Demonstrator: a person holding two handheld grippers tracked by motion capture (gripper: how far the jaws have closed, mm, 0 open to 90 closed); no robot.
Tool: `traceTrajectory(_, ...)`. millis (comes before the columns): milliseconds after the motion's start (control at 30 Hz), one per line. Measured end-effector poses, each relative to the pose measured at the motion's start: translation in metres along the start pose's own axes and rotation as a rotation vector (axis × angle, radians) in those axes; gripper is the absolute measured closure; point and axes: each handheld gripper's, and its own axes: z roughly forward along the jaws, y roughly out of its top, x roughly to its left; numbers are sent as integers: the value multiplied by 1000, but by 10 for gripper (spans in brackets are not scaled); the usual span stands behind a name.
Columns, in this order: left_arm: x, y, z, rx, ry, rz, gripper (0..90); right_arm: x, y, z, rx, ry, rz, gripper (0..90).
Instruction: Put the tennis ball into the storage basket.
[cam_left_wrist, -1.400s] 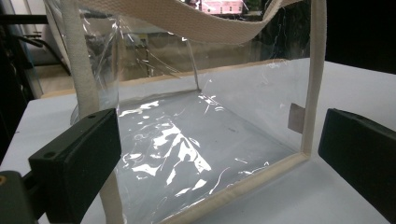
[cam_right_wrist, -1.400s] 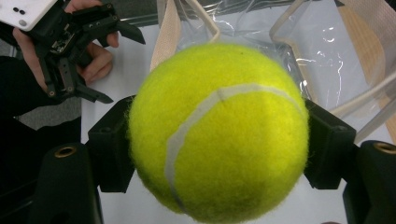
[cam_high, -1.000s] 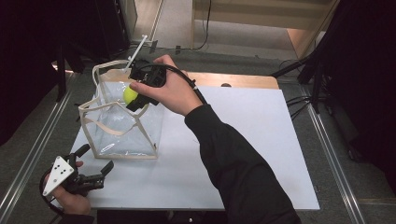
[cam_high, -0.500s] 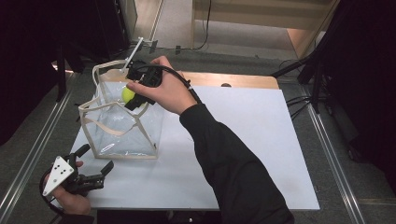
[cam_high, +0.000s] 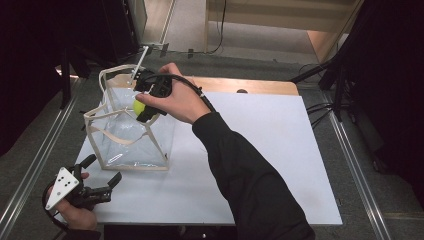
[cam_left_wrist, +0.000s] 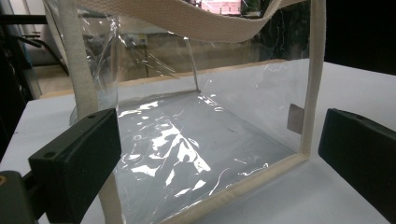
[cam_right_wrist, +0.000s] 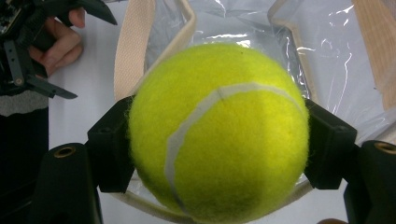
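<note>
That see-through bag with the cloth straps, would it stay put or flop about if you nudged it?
The clear bag would probably slide or tip easily: it stands with nothing in it. Its crinkled film walls look floppy, though the cloth edging seems to hold it square. The strap sags, so lifting by it may collapse the top.

White table top (cam_high: 260, 150), wooden strip along its far edge (cam_high: 250, 86), metal rails — grey floor (cam_high: 360, 150), dark cables (cam_high: 325, 107).

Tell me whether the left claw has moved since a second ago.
No. In the high view the left claw sits at the same spot near the table's front-left corner, just short of the clear bag's bottom edge, jaws open.
</note>
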Motion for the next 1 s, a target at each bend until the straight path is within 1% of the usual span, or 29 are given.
traceTrajectory(33, 0, 0, 0, -1, -1, -2, 0, 0, -1, 0, 4, 2, -8, 234)
traceTrajectory(100, 0, 0, 0, 2, 0, 0, 0, 2, -2, -2, 3, -16, -23, 230)
traceTrajectory(167, 0, 0, 0, 3, 0, 1, 0, 3, -3, -4, -6, -15, -27, 207)
traceTrajectory(200, 0, 0, 0, 3, 0, 1, 0, 4, -4, -5, -10, -17, -38, 169)
traceTrajectory(233, 0, 0, 0, 3, 1, 1, 0, 4, -5, -6, -15, -33, -44, 117)
traceTrajectory(267, 0, 0, 0, 3, 1, 2, 0, 4, -6, -7, -24, -41, -44, 104)
traceTrajectory(300, 0, 0, 0, 4, 1, 1, 0, 5, -7, -9, -29, -36, -40, 101)
traceTrajectory(333, 0, 0, 0, 3, 1, 1, 0, 4, -7, -10, -34, -43, -45, 79)
traceTrajectory(367, 0, 0, 0, 4, 1, 1, 0, 5, -8, -12, -35, -55, -38, 61)
traceTrajectory(433, 0, 0, 0, 3, 2, 1, 0, 5, -10, -15, -48, -59, -42, 0)
traceTrajectory(467, 0, 0, 0, 4, 2, 1, 0, 6, -11, -17, -57, -59, -35, 0)
traceTrajectory(533, 0, 0, 0, 3, 2, 1, 0, 6, -15, -20, -82, -43, -28, 0)
traceTrajectory(633, 0, 0, 0, 6, 2, 3, 0, 7, -21, -24, -98, -56, -32, 0)
traceTrajectory(667, 0, 0, 1, 4, 1, 2, 0, 7, -23, -25, -103, -59, -25, 0)
traceTrajectory(733, 0, 0, 1, 5, 2, 3, 0, 8, -28, -27, -110, -55, -18, 0)
traceTrajectory(767, 0, 0, 1, 5, 2, 2, 0, 8, -31, -27, -114, -62, -15, 0)
traceTrajectory(800, 0, 0, 1, 5, 3, 1, 0, 8, -33, -28, -118, -57, -11, 0)
traceTrajectory(867, 0, 0, 1, 5, 4, 1, 0, 9, -39, -29, -126, -63, 0, 0)
traceTrajectory(900, 0, 0, 1, 5, 3, 2, 0, 8, -41, -30, -124, -67, 1, 0)
traceTrajectory(933, 0, 0, 1, 8, 4, 4, 0, 8, -44, -30, -130, -59, -1, 0)
traceTrajectory(1000, 0, 0, 1, 8, 4, 3, 0, 8, -49, -31, -127, -65, 10, 0)
